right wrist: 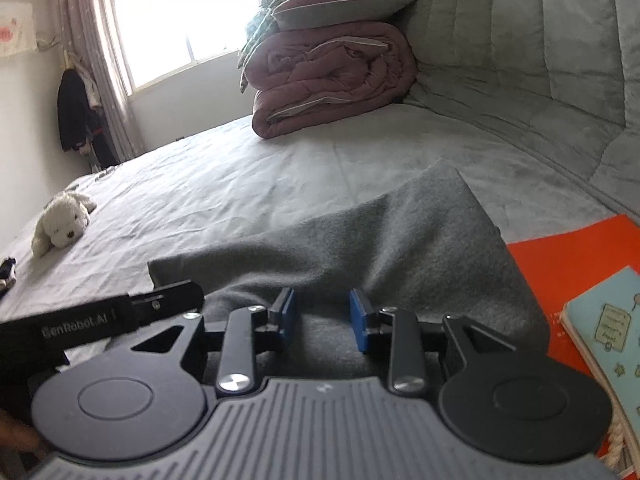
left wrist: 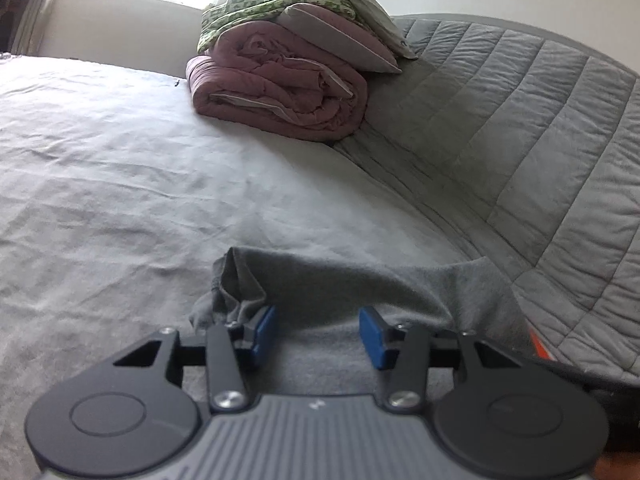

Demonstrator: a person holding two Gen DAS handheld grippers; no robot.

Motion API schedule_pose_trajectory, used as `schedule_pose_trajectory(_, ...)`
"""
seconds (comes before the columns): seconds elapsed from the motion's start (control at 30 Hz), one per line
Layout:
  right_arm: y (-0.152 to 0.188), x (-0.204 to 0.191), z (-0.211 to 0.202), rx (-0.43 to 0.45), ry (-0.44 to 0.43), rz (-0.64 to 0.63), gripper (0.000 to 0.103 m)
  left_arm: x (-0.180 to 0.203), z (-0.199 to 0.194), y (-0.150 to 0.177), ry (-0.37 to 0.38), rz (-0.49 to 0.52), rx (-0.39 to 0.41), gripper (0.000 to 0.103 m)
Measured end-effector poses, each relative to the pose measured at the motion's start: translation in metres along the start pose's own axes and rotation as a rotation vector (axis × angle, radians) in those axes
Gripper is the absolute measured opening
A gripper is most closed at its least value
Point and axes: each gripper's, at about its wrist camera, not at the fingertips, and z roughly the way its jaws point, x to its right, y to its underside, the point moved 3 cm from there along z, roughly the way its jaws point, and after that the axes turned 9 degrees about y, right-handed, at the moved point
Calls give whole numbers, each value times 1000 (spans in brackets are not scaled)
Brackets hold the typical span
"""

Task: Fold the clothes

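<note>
Left wrist view shows the left tongs [left wrist: 318,332] spread over the grey garment [left wrist: 344,280] on the bed [left wrist: 120,160], pads clear of the cloth. Right wrist view shows the right tongs [right wrist: 323,316] likewise parted above it, beside an orange folder [right wrist: 560,264]. Both should probably pinch matching edges before lifting evenly.

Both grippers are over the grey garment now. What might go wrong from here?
Both the left gripper and right gripper stand open over the grey garment, so closing may pinch only the top layer. The orange folder lies against the cloth's edge and could get dragged along.
</note>
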Motion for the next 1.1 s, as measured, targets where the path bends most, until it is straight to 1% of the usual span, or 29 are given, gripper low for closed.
schedule_pose_trajectory(0.03,0,-1,-1,2,2,-6,32,-1,-1,-1,5,-2,5,47)
schedule_pose_trajectory(0.07,-1,0,-2,5,-1,2,32,2,-4,-2,2,17,19,48)
schedule_pose_trajectory(0.13,-3,2,-5,11,-7,18,33,6,-9,-5,-3,51,44,53)
schedule_pose_trajectory(0.2,-10,7,-11,47,13,46,40,6,-8,-5,-9,63,48,58)
schedule_pose_trajectory(0.3,-18,19,-15,93,69,99,41,6,-8,-5,-19,81,53,58)
schedule_pose_trajectory(0.37,-17,29,-9,78,111,130,42,6,-7,-6,-26,94,57,58)
schedule_pose_trajectory(0.47,-13,39,-4,71,130,144,42,6,-7,-6,-36,112,63,57)
schedule_pose_trajectory(0.53,-17,42,-4,85,133,147,42,6,-5,-6,-45,121,61,56)
schedule_pose_trajectory(0.6,-22,44,-3,102,129,159,43,4,-4,-5,-47,115,60,56)
schedule_pose_trajectory(0.7,-19,49,-1,98,118,197,44,2,-3,-6,-51,101,59,56)
schedule_pose_trajectory(0.8,-18,50,0,105,145,166,44,-3,-3,-8,-64,81,57,56)
schedule_pose_trajectory(0.97,-18,56,1,107,148,183,44,-12,-4,-10,-79,34,48,56)
schedule_pose_trajectory(1.1,-24,59,-6,127,185,186,45,-15,-9,-12,-93,17,46,57)
